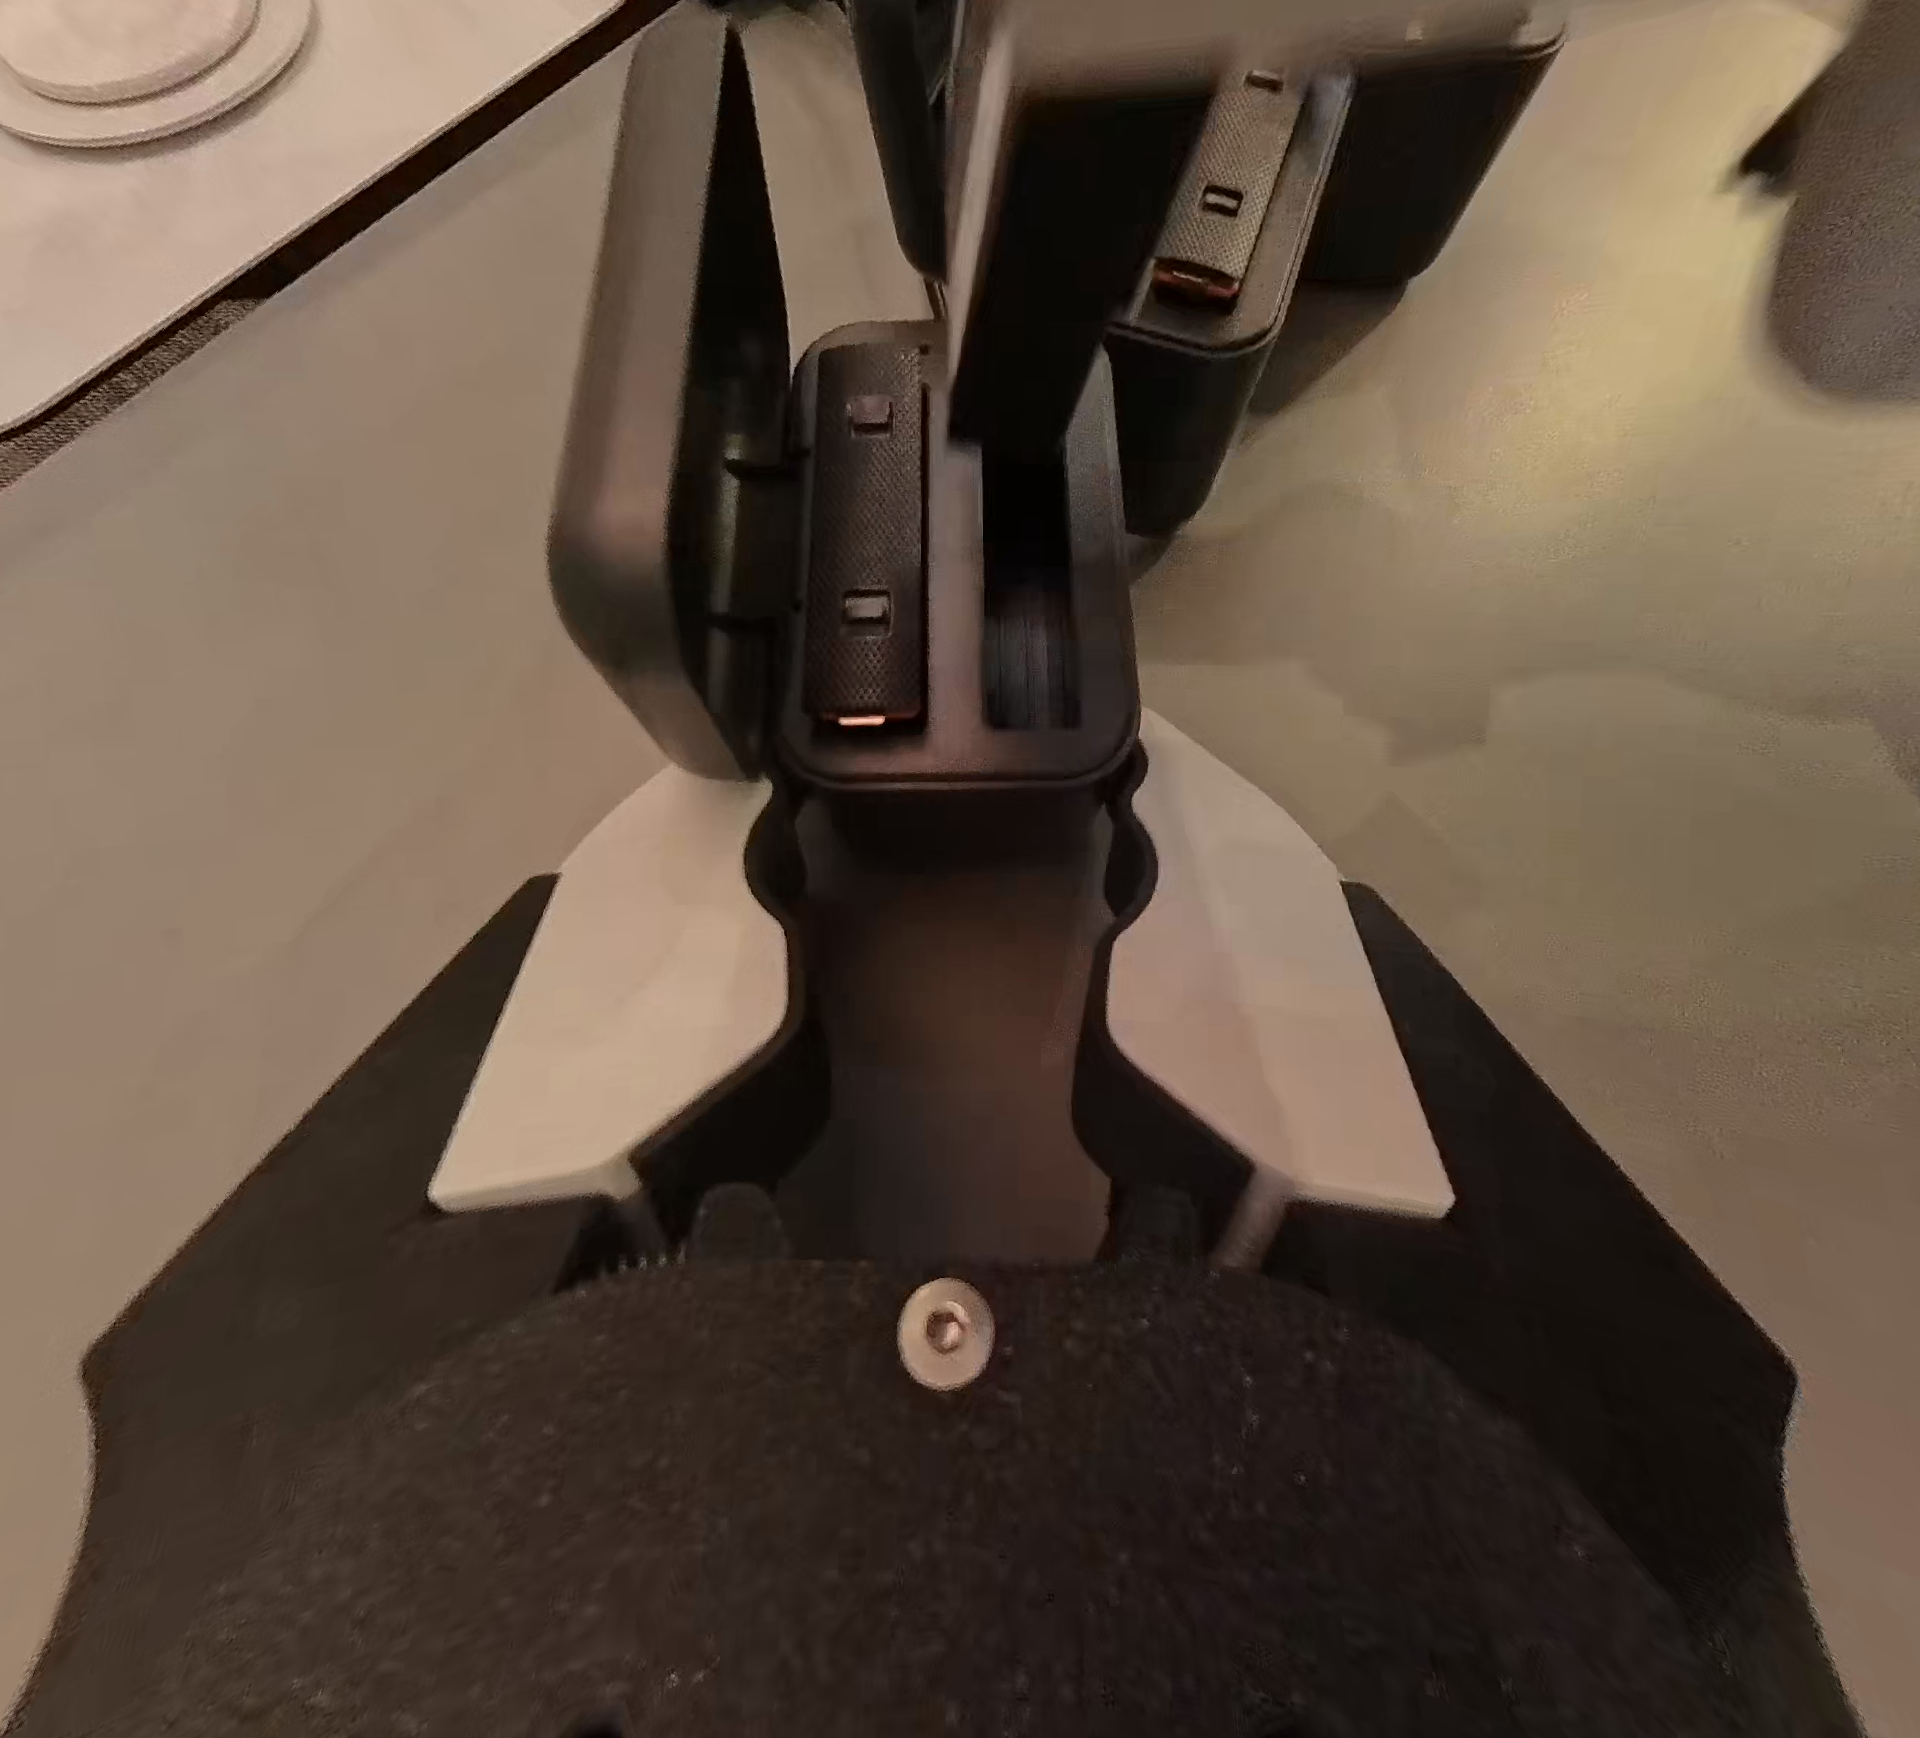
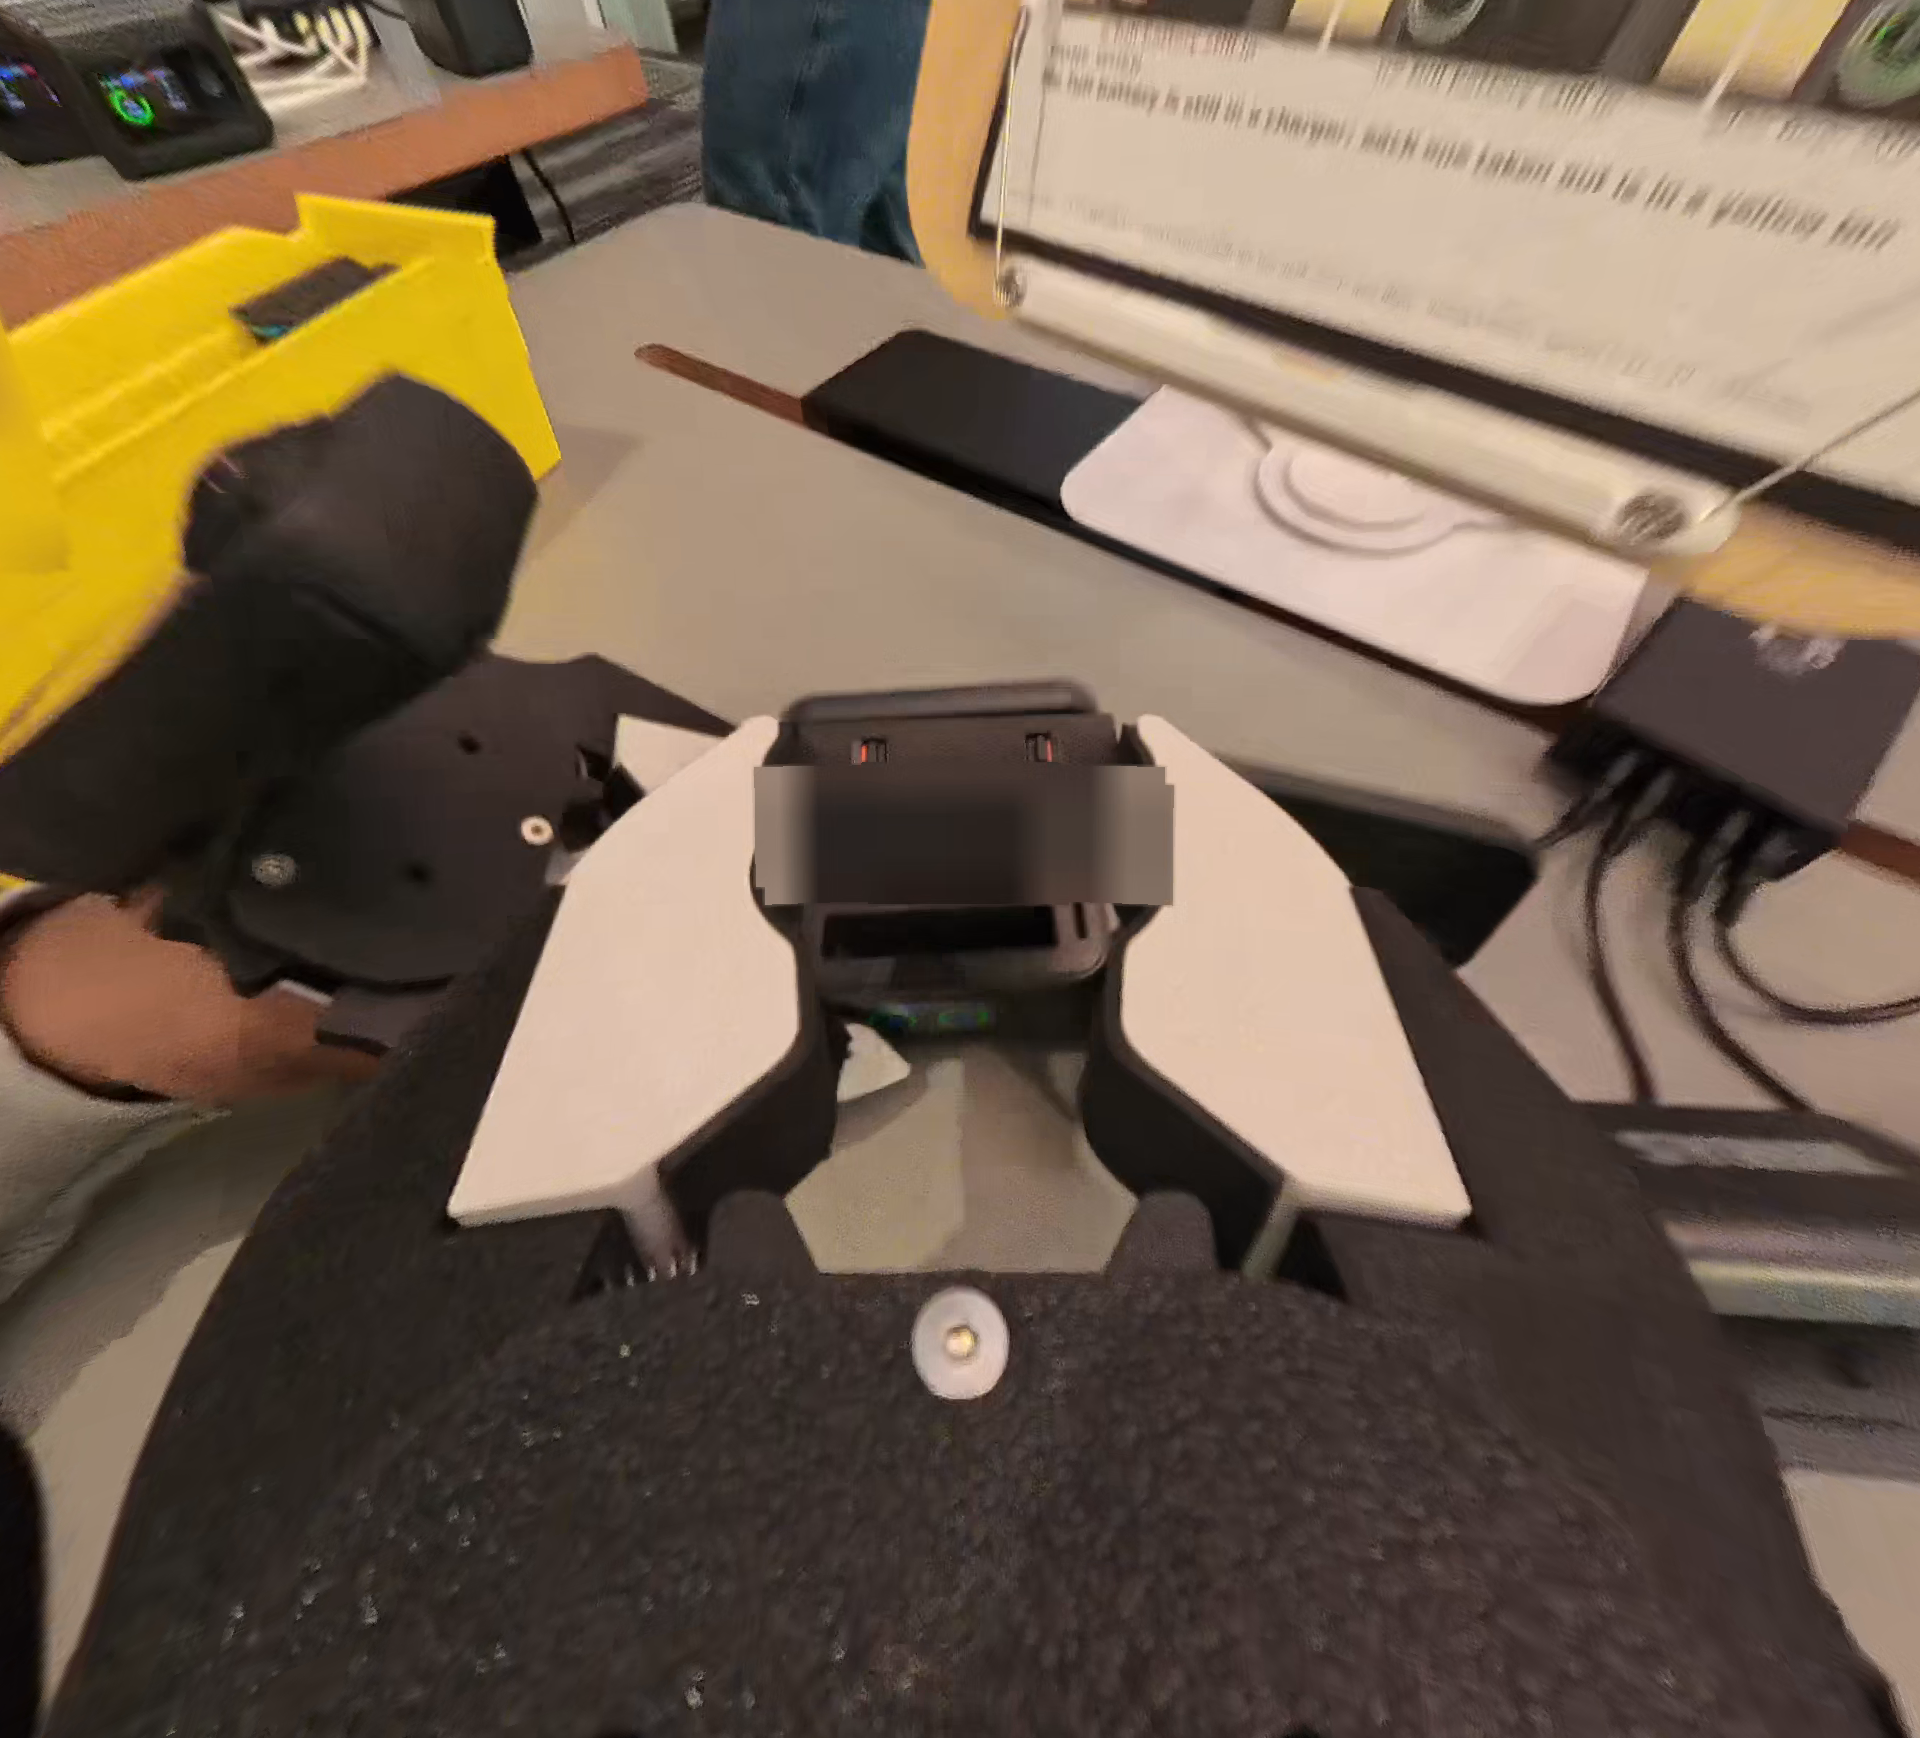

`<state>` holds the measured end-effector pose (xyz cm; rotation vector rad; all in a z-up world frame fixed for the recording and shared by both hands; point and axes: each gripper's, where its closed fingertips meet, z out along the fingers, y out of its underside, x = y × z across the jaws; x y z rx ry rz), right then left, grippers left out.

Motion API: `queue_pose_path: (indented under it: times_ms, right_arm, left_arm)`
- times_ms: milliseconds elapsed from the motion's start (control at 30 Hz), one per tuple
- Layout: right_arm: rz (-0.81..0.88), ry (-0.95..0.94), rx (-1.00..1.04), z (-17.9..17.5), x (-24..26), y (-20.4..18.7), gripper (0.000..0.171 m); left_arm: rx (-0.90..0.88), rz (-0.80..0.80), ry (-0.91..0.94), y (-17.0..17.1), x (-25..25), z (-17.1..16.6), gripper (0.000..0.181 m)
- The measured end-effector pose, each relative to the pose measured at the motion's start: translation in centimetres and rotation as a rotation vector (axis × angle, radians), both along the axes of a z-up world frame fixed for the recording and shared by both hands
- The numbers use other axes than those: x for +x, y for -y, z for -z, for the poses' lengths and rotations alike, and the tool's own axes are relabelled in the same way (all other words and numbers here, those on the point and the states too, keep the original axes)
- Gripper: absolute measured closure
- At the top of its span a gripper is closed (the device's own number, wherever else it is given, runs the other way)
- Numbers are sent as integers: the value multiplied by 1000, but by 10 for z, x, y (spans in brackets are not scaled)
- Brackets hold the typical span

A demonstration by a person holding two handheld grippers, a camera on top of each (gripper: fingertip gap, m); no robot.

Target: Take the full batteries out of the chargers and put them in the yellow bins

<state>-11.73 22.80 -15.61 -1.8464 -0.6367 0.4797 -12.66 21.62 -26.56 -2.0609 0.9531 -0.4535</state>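
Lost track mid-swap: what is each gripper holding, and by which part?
Left gripper clamps the open charger by its near end. Right gripper grips a black battery across its two sides.

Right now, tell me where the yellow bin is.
In the right wrist view, the yellow bin sits at the far left on the grey table, behind the left gripper.

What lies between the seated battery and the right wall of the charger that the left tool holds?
An empty slot, between battery and charger wall, in the left wrist view.
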Motion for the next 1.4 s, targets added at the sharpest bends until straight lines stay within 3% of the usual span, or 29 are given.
queue_pose_path:
  times_ms: [233,367,500,600,800,900,1033,1233,1400]
  right_arm:
    - [-26,-88,-4,-30,20,19,112]
    - [-22,-163,-23,-36,36,37,112]
    - [15,-237,-32,-44,63,50,112]
    - [30,-313,-59,-48,79,60,112]
    - [-6,-477,-127,-50,78,82,112]
    - [-54,-546,-169,-50,65,96,112]
    - [-97,-590,-205,-50,53,112,112]
    - [-173,-567,-220,-47,51,127,112]
    - [-394,-214,-52,-50,62,146,117]
  left_arm:
    - [-20,-4,8,0,-1,1,124]
    - [-19,4,17,2,-5,-1,111]
    - [56,-49,11,2,-26,-13,110]
    - [208,-33,90,14,-22,-50,122]
    - [442,106,236,79,37,-119,130]
    - [556,88,214,93,51,-133,139]
    - [627,82,233,107,56,-137,169]
    - [654,155,267,123,57,-133,170]
    - [561,235,399,135,55,-135,170]
